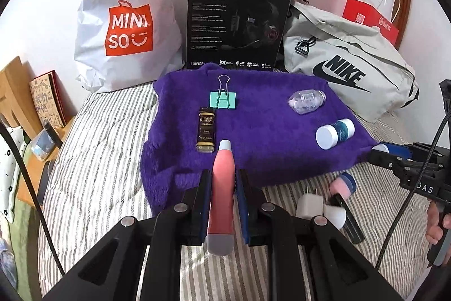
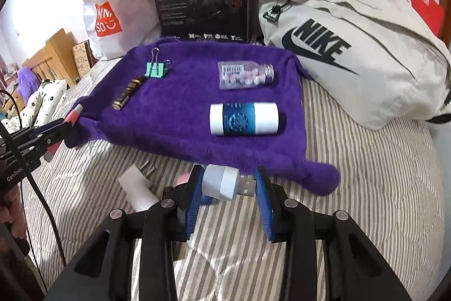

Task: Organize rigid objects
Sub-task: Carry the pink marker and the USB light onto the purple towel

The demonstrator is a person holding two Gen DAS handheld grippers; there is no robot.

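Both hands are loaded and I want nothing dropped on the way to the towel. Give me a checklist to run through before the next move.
1. Left tool shut on the pink tube: ok.
2. Right tool shut on the USB plug light: ok, though held end to end.
3. Free space on the purple towel beside the small dark bottle: ok.
4. Blue and white canister and pill bottle lying still: ok.
5. White charger off the towel: not ok.
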